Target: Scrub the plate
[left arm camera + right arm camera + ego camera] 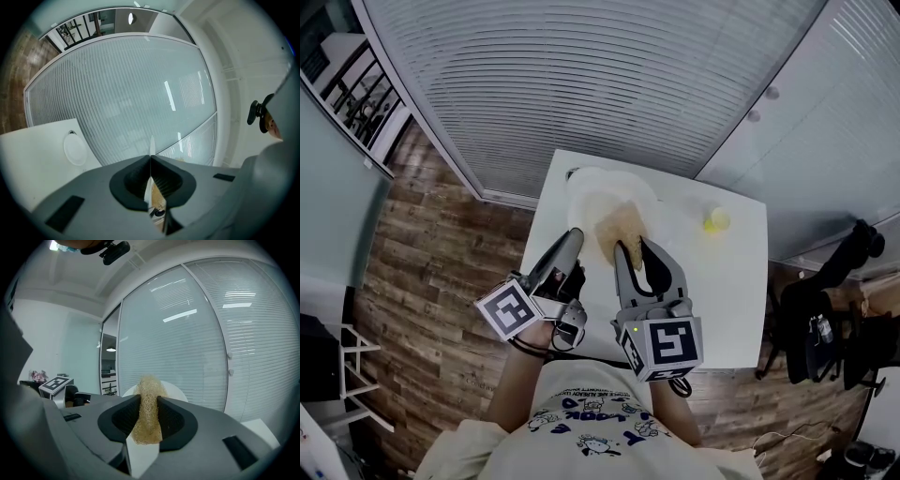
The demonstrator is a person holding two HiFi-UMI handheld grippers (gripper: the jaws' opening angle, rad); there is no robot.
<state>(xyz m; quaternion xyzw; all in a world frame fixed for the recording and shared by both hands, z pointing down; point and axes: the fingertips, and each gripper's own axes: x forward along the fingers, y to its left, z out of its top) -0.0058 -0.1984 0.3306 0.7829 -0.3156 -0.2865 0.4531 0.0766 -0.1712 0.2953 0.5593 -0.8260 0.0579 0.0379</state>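
My left gripper [574, 236] pinches the plate [600, 187] by its rim; my right gripper [635, 247] clamps the scourer [619, 225]. Hard scrubbing could lever the plate loose.

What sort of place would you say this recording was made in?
Probably an office or lab room rather than a kitchen: glass partitions with horizontal blinds, a wood-look plank floor, and a small white table with no sink in view.

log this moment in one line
left gripper shut on plate edge | right gripper shut on tan scrubber | tan scrubber at plate face, contact unclear
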